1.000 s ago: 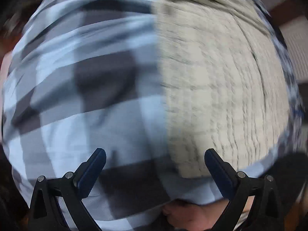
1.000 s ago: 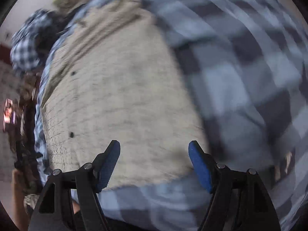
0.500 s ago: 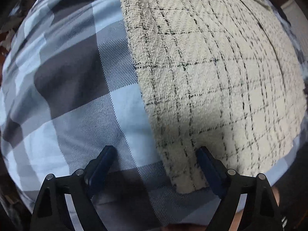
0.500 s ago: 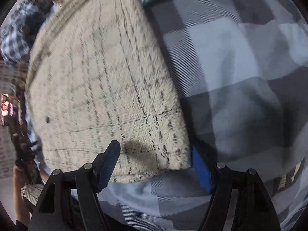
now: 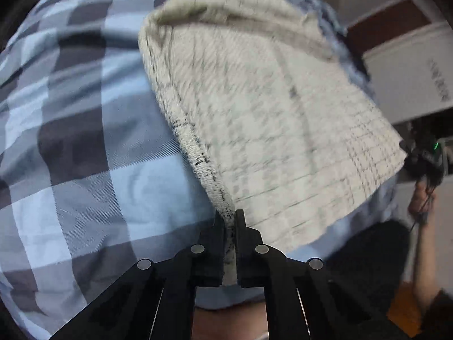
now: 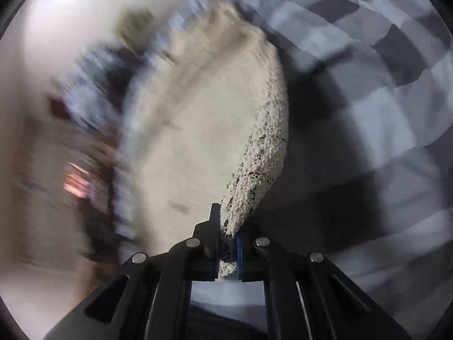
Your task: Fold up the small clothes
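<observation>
One cream checked garment (image 5: 271, 119) is lifted at its near edge off the blue-and-grey plaid bedcover (image 5: 85, 170), with two tongs clenched on it: the left tongs (image 5: 230, 221) and the right tongs (image 6: 226, 226), one per corner.

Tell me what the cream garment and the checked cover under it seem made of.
Cream garment: looks like thick, nubby woven or knitted fabric, maybe wool-like; its edge shows coarse loops and thin dark grid lines. Checked cover: smooth, matte woven cloth, probably cotton; fine diagonal twill lines show.

Home bedroom: plaid duvet (image 5: 85, 170) on bed, white wall (image 6: 42, 56), dark-red door (image 5: 388, 22).
</observation>
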{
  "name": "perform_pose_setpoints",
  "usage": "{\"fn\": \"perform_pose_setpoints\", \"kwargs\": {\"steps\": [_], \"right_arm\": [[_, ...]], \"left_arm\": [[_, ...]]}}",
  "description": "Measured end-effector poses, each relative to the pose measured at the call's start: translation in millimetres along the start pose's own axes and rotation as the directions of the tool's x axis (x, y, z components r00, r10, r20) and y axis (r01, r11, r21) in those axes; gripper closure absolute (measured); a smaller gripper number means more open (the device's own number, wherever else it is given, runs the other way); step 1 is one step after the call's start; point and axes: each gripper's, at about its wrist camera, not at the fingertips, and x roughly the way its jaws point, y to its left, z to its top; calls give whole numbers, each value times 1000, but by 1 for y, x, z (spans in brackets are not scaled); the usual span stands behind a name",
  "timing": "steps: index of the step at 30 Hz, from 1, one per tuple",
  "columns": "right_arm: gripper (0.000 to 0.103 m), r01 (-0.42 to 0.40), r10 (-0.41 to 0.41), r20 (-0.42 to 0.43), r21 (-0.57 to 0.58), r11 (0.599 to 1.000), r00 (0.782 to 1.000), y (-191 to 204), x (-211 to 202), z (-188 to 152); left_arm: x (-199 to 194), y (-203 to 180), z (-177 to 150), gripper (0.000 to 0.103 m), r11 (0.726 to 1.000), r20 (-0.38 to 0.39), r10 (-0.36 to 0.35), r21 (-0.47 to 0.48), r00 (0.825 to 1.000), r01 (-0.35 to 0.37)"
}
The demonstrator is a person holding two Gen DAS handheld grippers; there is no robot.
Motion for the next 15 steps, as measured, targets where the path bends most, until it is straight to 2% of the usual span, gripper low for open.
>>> {"fn": "perform_pose_setpoints", "kwargs": {"steps": [2,4,7,9,12,13,15], "right_arm": [[98,-181,175,89,69,981,981,9,-13,-7],[98,-329,311,179,85,940,934,20,-25,-18],[98,-481,448,252,87,872,858,35,-37,-37],[98,-550,514,268,79,831,815,47,-42,-48],[98,-616,584,267,48,787,767,67,-62,-65],[98,-623,594,264,35,781,760,73,-69,-70],[98,-631,608,257,10,776,751,77,-97,-84]], "left_arm": [[-29,0,-6,98,996,65,-80,-35,995,83],[-52,-3,-14,98,986,131,-149,-53,980,157],[-81,-1,-25,99,965,213,-229,-78,950,250],[-101,-5,-34,99,953,253,-270,-64,929,295],[-128,-21,-51,99,942,292,-312,-31,904,335],[-132,-27,-55,99,939,303,-321,-22,897,344],[-164,-30,-84,99,924,328,-360,-3,873,383]]}}
